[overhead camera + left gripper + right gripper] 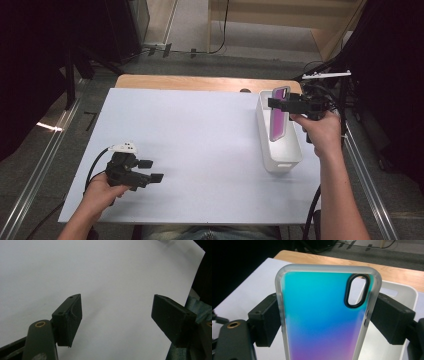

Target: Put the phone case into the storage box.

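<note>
A phone case point(279, 114) with a clear rim and an iridescent back stands upright over the white bin point(292, 159) at the table's right side. My right gripper point(283, 104) is shut on it across its width. In the right gripper view the phone case point(322, 317) shows blue fading to purple, with a black oval camera cutout, and both black pads point(265, 320) press on its edges. My left gripper point(150, 170) rests low at the front left of the table, open, with nothing between its jaws. Bare white surface lies between the left gripper point(116, 315) jaws.
A white sheet point(200, 150) covers the wooden table point(200, 82). The narrow white bin point(404, 293) runs along the right edge, its inside mostly hidden. Dark equipment and cables stand behind the right hand. Beyond the table is grey floor with rails.
</note>
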`<state>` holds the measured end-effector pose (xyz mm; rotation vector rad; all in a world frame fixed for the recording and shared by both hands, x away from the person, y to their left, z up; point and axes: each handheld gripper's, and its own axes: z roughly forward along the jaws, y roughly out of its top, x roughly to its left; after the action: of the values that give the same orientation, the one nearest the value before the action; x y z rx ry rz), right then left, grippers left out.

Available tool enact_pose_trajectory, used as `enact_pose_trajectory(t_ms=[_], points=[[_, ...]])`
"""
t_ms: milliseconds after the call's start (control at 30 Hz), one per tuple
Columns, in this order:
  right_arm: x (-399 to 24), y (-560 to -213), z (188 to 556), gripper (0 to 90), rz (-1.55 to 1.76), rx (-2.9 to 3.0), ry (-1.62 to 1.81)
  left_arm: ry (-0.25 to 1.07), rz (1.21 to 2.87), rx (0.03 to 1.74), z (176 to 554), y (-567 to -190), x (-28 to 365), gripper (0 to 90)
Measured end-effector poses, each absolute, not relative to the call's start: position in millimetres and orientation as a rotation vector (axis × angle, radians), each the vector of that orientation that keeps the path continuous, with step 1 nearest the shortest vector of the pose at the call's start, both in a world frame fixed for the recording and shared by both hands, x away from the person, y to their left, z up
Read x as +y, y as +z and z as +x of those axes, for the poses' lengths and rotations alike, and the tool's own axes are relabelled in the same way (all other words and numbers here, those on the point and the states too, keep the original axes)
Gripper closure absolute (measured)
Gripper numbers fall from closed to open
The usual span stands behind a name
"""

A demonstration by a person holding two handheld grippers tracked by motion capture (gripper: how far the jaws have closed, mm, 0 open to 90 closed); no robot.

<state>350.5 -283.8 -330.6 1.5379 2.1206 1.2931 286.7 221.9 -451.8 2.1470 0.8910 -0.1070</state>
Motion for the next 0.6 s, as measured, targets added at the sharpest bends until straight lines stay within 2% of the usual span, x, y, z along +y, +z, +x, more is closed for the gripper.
enact_pose_trajectory(t_ms=[600], points=[[-290.3,-325.3,386.3,14.9,1.608,2.030,1.172,-0.109,2.169,0.875,285.4,-452.9,216.8,24.6]])
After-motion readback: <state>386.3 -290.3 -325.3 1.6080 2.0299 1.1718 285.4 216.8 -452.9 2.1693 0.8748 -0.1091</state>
